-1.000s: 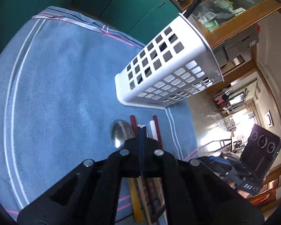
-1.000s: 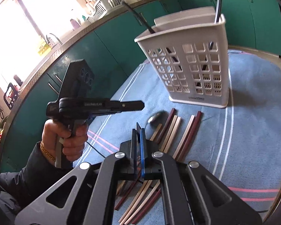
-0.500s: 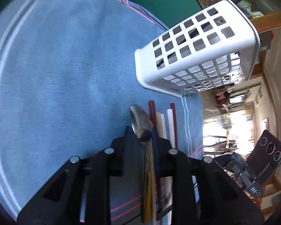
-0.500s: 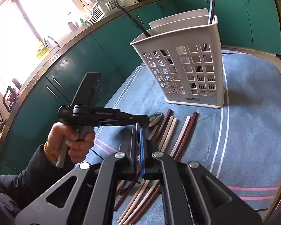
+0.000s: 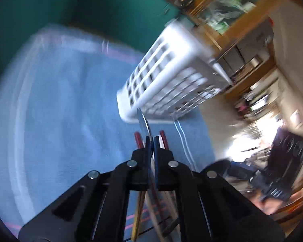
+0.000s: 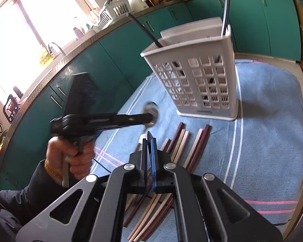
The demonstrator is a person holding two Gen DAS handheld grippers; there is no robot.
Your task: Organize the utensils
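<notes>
My left gripper (image 5: 151, 141) is shut on a metal spoon (image 5: 143, 124). The bowl sticks up past the fingertips and the yellowish handle hangs below the jaws. In the right wrist view the left gripper (image 6: 145, 118) holds the blurred spoon (image 6: 152, 111) above the blue towel (image 6: 272, 131), left of the white slotted basket (image 6: 202, 80). My right gripper (image 6: 149, 141) is shut with nothing in it, hovering over the chopsticks (image 6: 179, 145), which lie in rows on the towel. The basket (image 5: 171, 76) stands just beyond the spoon, with red chopsticks (image 5: 163, 138) beneath the fingers.
Two black utensil handles (image 6: 225, 10) stick out of the basket. A person's hand (image 6: 76, 155) in a dark sleeve grips the left tool. Teal cabinets (image 6: 111, 70) run behind the towel. A wooden cabinet (image 5: 242, 20) stands at the far right.
The left gripper opened around the spoon, shut on it and lifted it off the towel toward the basket; its view is now blurred. The right gripper stayed put.
</notes>
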